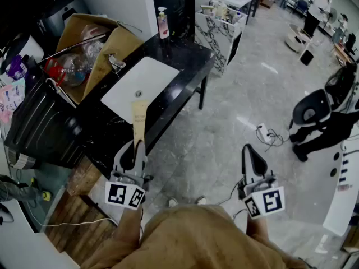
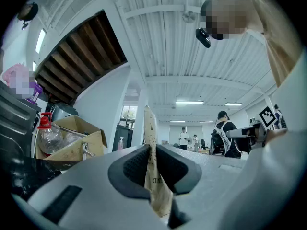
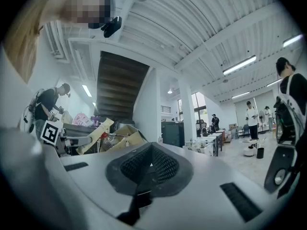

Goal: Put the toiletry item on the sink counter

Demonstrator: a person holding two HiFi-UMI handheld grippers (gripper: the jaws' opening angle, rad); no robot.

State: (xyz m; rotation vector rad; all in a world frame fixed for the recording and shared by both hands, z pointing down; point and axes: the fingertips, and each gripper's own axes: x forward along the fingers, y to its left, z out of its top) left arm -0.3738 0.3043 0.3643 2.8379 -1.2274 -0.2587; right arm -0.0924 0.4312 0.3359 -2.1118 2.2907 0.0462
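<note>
Clamping beige toiletry tube [image 1: 139, 115] upright in left gripper [image 1: 136, 144], by sink counter [image 1: 188, 60]. Right gripper [image 1: 252, 154] jaws together. Cardboard box [image 1: 115, 43] behind basin [image 1: 151, 74]: clear bottles [image 1: 72, 67] probably, red caps.

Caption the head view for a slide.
Left gripper holds tan tube by the sink counter; right gripper shut, empty.

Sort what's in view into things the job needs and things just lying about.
Job:
beige tube, clamped in the left gripper jaws
black sink counter with white basin

Lying about:
pump bottle on the counter
cardboard box of clutter
power strip
</note>
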